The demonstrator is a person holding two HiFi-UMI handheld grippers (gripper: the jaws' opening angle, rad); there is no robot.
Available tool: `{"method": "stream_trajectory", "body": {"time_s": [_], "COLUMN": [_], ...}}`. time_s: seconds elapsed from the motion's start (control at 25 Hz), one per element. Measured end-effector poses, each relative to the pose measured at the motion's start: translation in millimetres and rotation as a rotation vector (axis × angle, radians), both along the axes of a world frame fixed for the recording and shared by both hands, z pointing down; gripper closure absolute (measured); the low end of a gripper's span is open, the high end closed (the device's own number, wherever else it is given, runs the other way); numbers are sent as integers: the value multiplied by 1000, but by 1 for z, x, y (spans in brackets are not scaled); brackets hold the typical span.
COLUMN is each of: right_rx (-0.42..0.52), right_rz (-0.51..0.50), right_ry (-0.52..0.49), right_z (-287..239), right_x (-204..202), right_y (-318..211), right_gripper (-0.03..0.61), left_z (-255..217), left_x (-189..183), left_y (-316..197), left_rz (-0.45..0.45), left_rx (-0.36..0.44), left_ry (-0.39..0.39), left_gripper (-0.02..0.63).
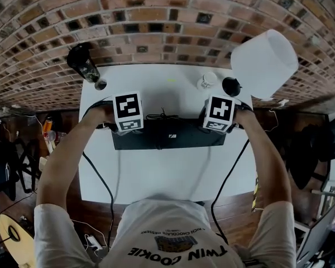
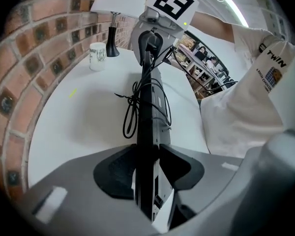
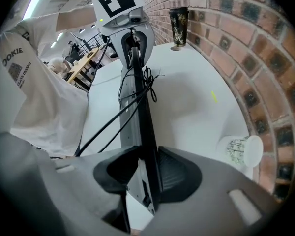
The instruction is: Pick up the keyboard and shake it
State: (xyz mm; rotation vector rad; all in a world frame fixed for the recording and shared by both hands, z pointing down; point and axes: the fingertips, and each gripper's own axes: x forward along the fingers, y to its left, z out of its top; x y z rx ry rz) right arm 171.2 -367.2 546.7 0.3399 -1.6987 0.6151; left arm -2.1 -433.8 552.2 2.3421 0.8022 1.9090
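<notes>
The black keyboard (image 1: 167, 138) is held on its long edge above the white table (image 1: 167, 175), its underside turned toward the person. A bundled cable (image 1: 162, 116) hangs on it. My left gripper (image 1: 128, 128) grips its left end and my right gripper (image 1: 218, 126) grips its right end. In the left gripper view the keyboard (image 2: 147, 107) runs edge-on between the pads of the left gripper (image 2: 146, 166), which press on it; the right gripper (image 2: 150, 38) shows at the far end. The right gripper view shows the keyboard (image 3: 137, 107) clamped the same way in the right gripper (image 3: 148, 173).
A lamp with a white shade (image 1: 265, 63) and a white cup (image 1: 206, 81) stand at the back right of the table. A dark tumbler (image 1: 84, 63) is at the back left. A brick wall (image 1: 156, 21) runs behind. Gripper cables trail off the front edge.
</notes>
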Motion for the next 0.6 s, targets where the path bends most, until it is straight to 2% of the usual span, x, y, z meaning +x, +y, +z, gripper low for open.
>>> {"method": "stream_trajectory", "body": {"time_s": [0.32,0.6], "right_rx": [-123,-154], "right_rz": [5,26], "right_ry": [-29,-46], "right_z": [17,35], "right_x": [5,8], "right_y": [-13,-23], "right_gripper": [453,453], "left_z": [16,36], "left_x": [5,6], "left_y": [-11,-16], "left_rz": [-13,-17], "left_rx": [-126,-166], "left_ry": [-44,-92], "left_gripper": [452,426]}}
